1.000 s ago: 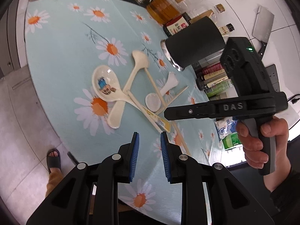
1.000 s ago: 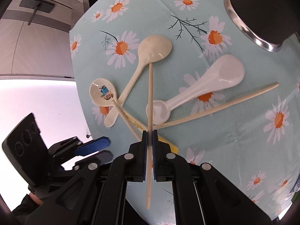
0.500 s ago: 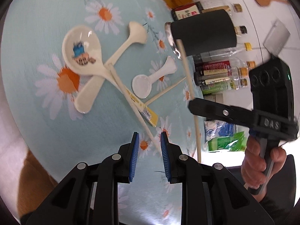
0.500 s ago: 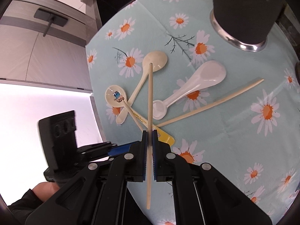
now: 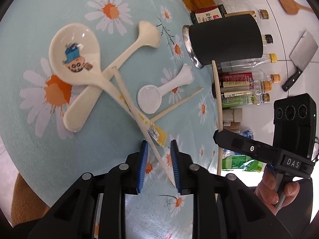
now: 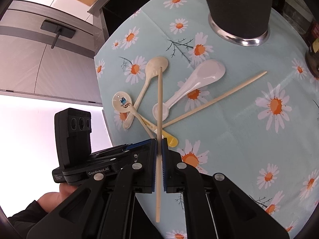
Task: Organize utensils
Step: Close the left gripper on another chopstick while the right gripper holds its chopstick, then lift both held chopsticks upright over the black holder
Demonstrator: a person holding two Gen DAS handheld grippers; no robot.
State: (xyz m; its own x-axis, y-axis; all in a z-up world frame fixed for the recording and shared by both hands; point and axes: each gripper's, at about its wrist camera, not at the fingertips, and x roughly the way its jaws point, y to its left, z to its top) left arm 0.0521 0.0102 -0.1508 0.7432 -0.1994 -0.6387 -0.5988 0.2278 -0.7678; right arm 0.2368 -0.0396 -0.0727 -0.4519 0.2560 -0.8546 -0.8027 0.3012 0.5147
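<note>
- A round table wears a pale blue cloth [image 5: 49, 10] printed with white and orange daisies; every utensil lies on it.
- The black holder [image 5: 225, 43], a dark cylinder with a steel rim, stands near the cloth's edge, and all else is placed from it.
- Behind the holder, on a white counter, are sauce bottles [image 5: 245, 87], a cleaver [image 5: 301, 55] and a wooden spatula [image 5: 291, 6].
- In front of the holder lie a white spoon [image 5: 163, 91], a cream spoon [image 5: 119, 61], a cartoon-printed spoon [image 5: 75, 55] and a loose chopstick [image 6: 215, 99].
- The right gripper [image 6: 159, 159] is clamped on a chopstick [image 6: 159, 119], lifted off the cloth.
- Farthest from the holder, the left gripper [image 5: 158, 159] is closing, with another chopstick [image 5: 139, 119] between its pads, still lying on the cloth.
- Grey cabinets [image 6: 39, 59] line the room beyond the table.
</note>
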